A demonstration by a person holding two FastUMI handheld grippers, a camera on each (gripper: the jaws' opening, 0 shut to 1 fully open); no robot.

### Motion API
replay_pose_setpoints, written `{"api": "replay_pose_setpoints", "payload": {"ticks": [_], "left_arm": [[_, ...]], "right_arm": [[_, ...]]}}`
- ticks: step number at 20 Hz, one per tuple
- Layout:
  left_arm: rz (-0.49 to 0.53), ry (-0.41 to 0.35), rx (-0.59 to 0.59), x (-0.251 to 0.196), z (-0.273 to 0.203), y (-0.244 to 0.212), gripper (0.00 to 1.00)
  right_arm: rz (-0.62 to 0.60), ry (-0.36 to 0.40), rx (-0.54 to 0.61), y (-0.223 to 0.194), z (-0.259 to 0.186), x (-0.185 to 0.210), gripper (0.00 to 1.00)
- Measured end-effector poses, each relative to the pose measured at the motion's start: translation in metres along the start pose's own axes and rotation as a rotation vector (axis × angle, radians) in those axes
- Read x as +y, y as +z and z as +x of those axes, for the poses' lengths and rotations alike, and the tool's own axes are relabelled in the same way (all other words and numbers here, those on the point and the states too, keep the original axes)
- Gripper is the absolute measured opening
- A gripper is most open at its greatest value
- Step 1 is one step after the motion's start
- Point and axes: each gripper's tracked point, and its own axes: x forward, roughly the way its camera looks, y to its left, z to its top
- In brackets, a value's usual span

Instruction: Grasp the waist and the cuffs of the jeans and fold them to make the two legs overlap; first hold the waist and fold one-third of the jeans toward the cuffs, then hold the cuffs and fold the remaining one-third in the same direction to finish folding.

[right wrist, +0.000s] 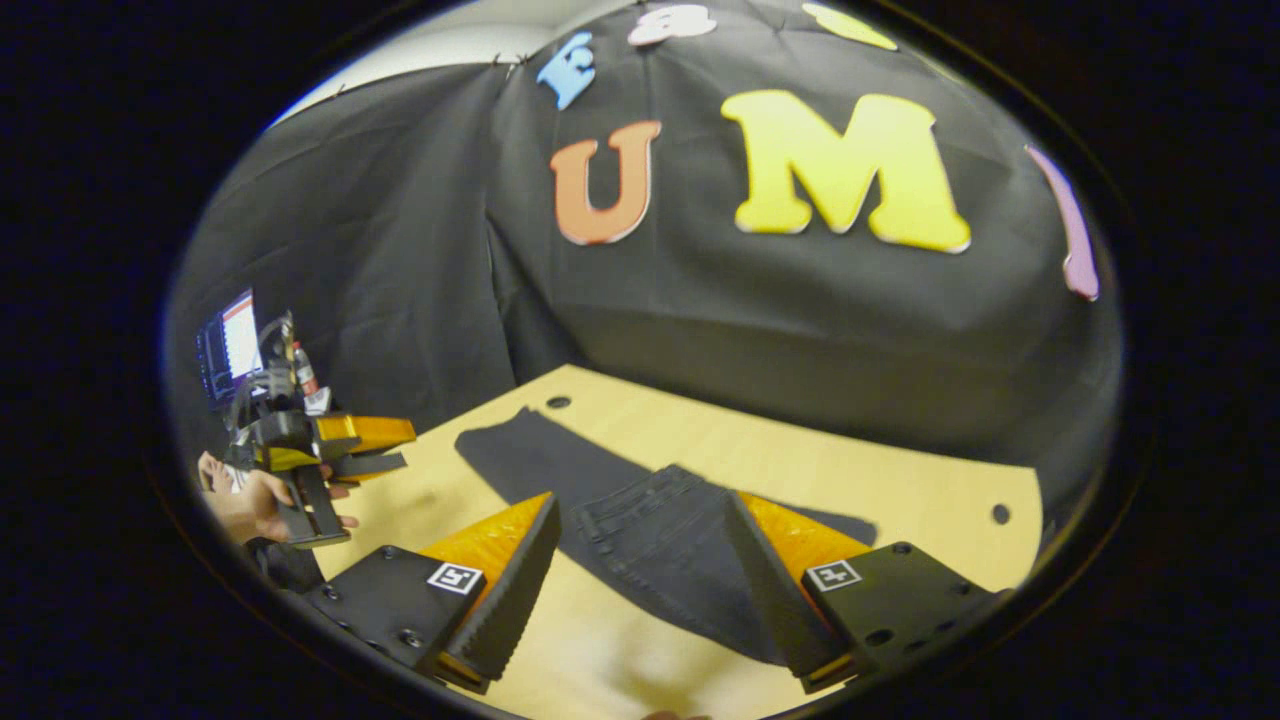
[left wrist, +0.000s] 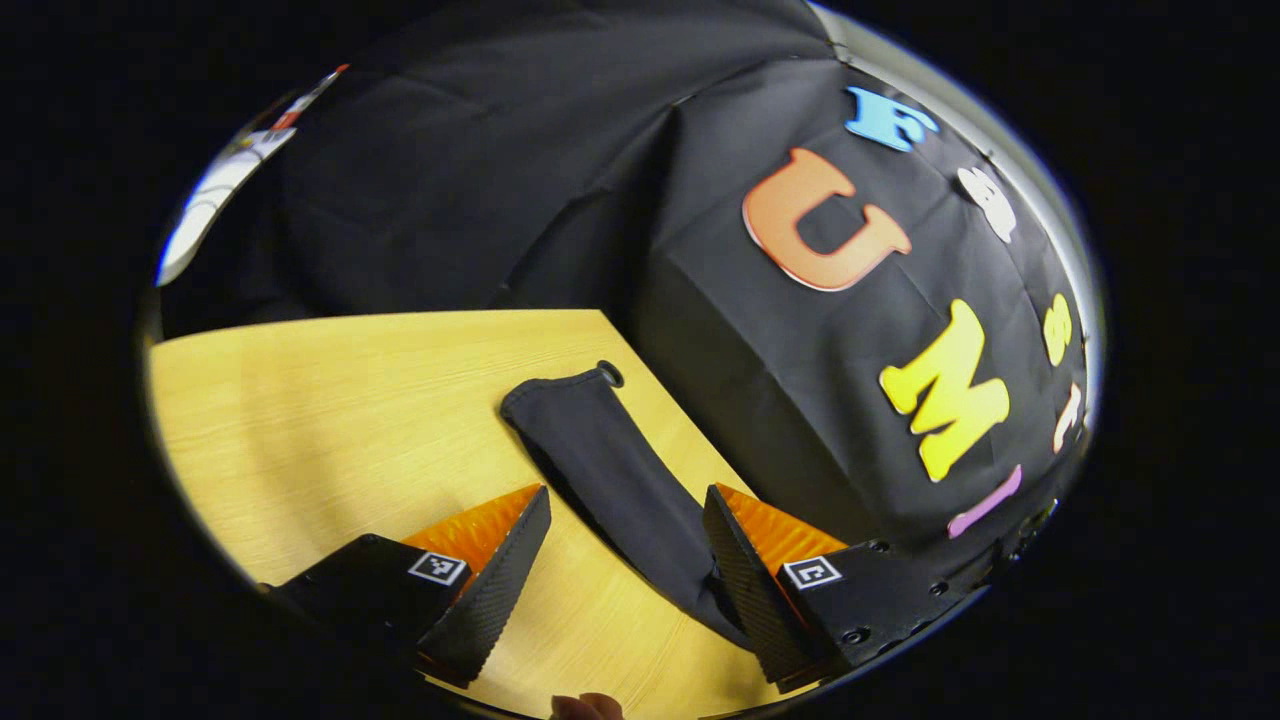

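Observation:
Dark jeans (right wrist: 650,530) lie flat on the wooden table (right wrist: 900,480). Their stitched waist part sits below and between the fingers of my right gripper (right wrist: 640,497), which is open and holds nothing. One leg stretches off to the far left (right wrist: 500,450). In the left gripper view that leg (left wrist: 610,470) runs from its cuff end down between the fingers, close to the right-hand one. My left gripper (left wrist: 625,495) is open and empty. From the right gripper view it appears at the left (right wrist: 395,448), held by a hand (right wrist: 250,505) beside the cuff end.
The table (left wrist: 350,400) has small round holes near its far edge (right wrist: 558,402) and right corner (right wrist: 1000,513). Black booth cloth (right wrist: 800,320) hangs close behind the table. A lit screen (right wrist: 235,340) stands at the far left. A fingertip (left wrist: 585,706) shows at the bottom edge.

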Motion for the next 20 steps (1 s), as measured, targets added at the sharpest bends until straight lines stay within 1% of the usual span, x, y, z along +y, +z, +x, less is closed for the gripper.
{"api": "replay_pose_setpoints", "payload": {"ticks": [1, 2, 3, 4, 5, 6, 7, 8, 9, 10, 11, 12, 14, 15, 17, 20], "left_arm": [[-0.060, -0.005, 0.006, 0.005, 0.010, 0.002, 0.99], [-0.132, -0.004, 0.019, 0.010, 0.019, 0.003, 0.99], [-0.208, -0.007, 0.029, 0.014, 0.030, 0.005, 0.99], [-0.280, -0.002, 0.036, 0.018, 0.038, 0.007, 0.99], [-0.342, -0.002, 0.031, 0.023, 0.047, 0.010, 0.99], [-0.393, 0.011, 0.024, 0.030, 0.054, 0.013, 0.99], [-0.425, 0.035, 0.021, 0.038, 0.061, 0.017, 0.99], [-0.438, 0.051, 0.022, 0.043, 0.067, 0.016, 0.99], [-0.445, 0.061, 0.023, 0.045, 0.072, 0.014, 0.99], [-0.455, 0.064, 0.030, 0.045, 0.075, 0.012, 0.99], [-0.467, 0.072, 0.042, 0.046, 0.075, 0.011, 0.99], [-0.485, 0.074, 0.054, 0.045, 0.074, 0.009, 1.00], [-0.522, 0.071, 0.043, 0.043, 0.083, 0.014, 0.98], [-0.525, 0.068, 0.043, 0.042, 0.087, 0.014, 0.98], [-0.525, 0.057, 0.054, 0.039, 0.096, 0.015, 0.98], [-0.543, 0.041, 0.066, 0.036, 0.108, 0.018, 0.98]], "right_arm": [[-0.004, -0.027, -0.036, 0.009, -0.013, -0.009, 0.98], [-0.010, -0.045, -0.058, 0.011, -0.028, -0.016, 1.00], [-0.019, -0.071, -0.076, 0.018, -0.045, -0.026, 1.00], [-0.030, -0.113, -0.099, 0.029, -0.062, -0.041, 0.98], [-0.040, -0.160, -0.127, 0.041, -0.077, -0.055, 1.00], [-0.047, -0.202, -0.150, 0.053, -0.092, -0.067, 0.97], [-0.057, -0.241, -0.164, 0.062, -0.107, -0.079, 1.00], [-0.068, -0.274, -0.164, 0.066, -0.124, -0.089, 0.98], [-0.077, -0.300, -0.171, 0.073, -0.141, -0.098, 0.98], [-0.076, -0.333, -0.181, 0.081, -0.158, -0.109, 1.00], [-0.068, -0.364, -0.191, 0.087, -0.173, -0.121, 0.98], [-0.057, -0.400, -0.200, 0.092, -0.188, -0.133, 0.98], [-0.026, -0.470, -0.225, 0.101, -0.214, -0.155, 0.98], [0.002, -0.501, -0.239, 0.105, -0.224, -0.164, 0.98], [0.062, -0.539, -0.240, 0.104, -0.240, -0.180, 0.99], [0.110, -0.604, -0.231, 0.102, -0.254, -0.203, 0.98]]}}
